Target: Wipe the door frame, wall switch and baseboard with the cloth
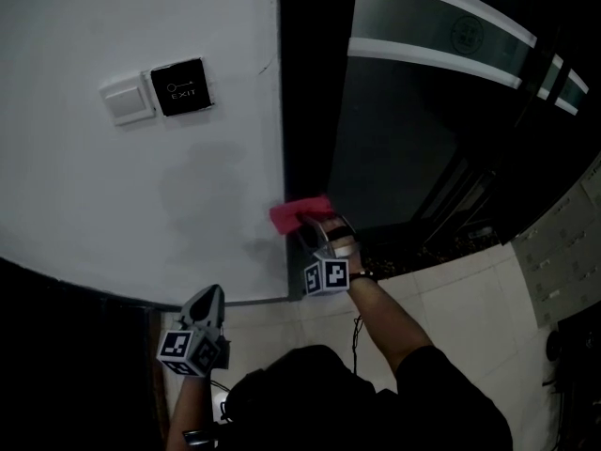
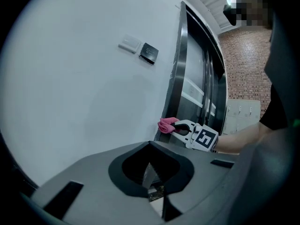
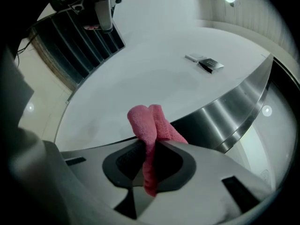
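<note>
Pink cloth (image 1: 299,214) clamped in right hand-held gripper (image 1: 319,233), against door frame (image 1: 310,83).

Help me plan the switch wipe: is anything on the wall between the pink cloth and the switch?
Nothing visible blocks it. The right tool holds the cloth at the door frame; the wall up to the switch is bare. Only the black exit button adjoins the switch on the frame side.
</note>
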`<action>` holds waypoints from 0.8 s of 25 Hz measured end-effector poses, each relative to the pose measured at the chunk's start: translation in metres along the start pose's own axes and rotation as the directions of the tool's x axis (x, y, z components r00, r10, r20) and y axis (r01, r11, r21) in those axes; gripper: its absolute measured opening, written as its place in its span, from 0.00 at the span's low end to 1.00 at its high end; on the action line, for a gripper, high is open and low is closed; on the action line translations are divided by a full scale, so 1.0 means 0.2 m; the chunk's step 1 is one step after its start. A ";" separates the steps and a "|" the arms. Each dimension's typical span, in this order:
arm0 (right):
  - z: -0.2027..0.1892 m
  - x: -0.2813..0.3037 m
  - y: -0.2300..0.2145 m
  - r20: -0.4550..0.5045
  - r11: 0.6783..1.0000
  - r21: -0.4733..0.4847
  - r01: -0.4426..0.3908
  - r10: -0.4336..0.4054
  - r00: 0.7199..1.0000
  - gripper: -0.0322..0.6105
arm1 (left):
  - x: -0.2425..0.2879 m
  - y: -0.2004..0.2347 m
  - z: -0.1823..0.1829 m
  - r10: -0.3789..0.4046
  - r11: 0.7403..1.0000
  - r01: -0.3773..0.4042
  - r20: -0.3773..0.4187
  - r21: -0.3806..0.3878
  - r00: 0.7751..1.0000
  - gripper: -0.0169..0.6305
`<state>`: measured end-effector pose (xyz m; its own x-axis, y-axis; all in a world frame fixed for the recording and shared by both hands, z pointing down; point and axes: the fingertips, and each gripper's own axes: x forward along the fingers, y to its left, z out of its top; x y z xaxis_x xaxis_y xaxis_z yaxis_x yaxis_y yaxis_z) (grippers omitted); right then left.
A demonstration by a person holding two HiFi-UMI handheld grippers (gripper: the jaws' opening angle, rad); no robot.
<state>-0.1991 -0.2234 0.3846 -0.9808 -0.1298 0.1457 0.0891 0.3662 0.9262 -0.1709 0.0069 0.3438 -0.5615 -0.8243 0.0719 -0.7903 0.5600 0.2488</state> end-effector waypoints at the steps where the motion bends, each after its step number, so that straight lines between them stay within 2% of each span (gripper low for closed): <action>1: -0.01 0.00 0.02 -0.004 1.000 0.004 -0.012 0.012 1.000 0.15 | -0.01 0.01 0.00 0.004 1.000 -0.004 -0.003 0.000 1.000 0.03; 5: -0.05 0.02 0.15 -0.022 0.996 0.006 -0.088 0.088 0.996 0.15 | -0.02 0.04 -0.02 0.011 1.000 -0.012 -0.018 -0.010 1.000 0.03; 8: -0.09 0.04 0.29 -0.042 0.984 -0.032 -0.174 0.173 0.984 0.15 | -0.04 0.04 -0.03 0.014 1.000 -0.014 -0.027 -0.016 1.000 0.03; 12: -0.14 0.07 0.38 -0.081 0.977 -0.020 -0.212 0.209 0.974 0.15 | -0.11 0.06 -0.03 0.033 0.999 -0.033 -0.027 -0.017 0.999 0.03; 14: -0.16 0.08 0.44 -0.120 0.967 0.023 -0.252 0.253 0.960 0.15 | -0.14 0.09 -0.05 0.043 0.999 -0.043 -0.034 -0.015 0.999 0.03; 17: -0.18 0.09 0.53 -0.181 0.933 0.121 -0.340 0.357 0.916 0.15 | -0.19 0.12 -0.06 0.049 0.999 -0.050 -0.031 -0.015 0.998 0.03; 20: -0.15 0.06 0.53 -0.185 0.917 0.209 -0.339 0.377 0.907 0.15 | -0.19 0.12 -0.04 0.025 1.000 -0.025 -0.017 -0.010 1.000 0.03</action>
<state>-0.1960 -0.2131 0.4941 -0.8241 -0.1505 0.5462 0.3777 0.5726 0.7276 -0.1664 0.0511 0.3553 -0.5770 -0.8113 0.0943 -0.7733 0.5798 0.2567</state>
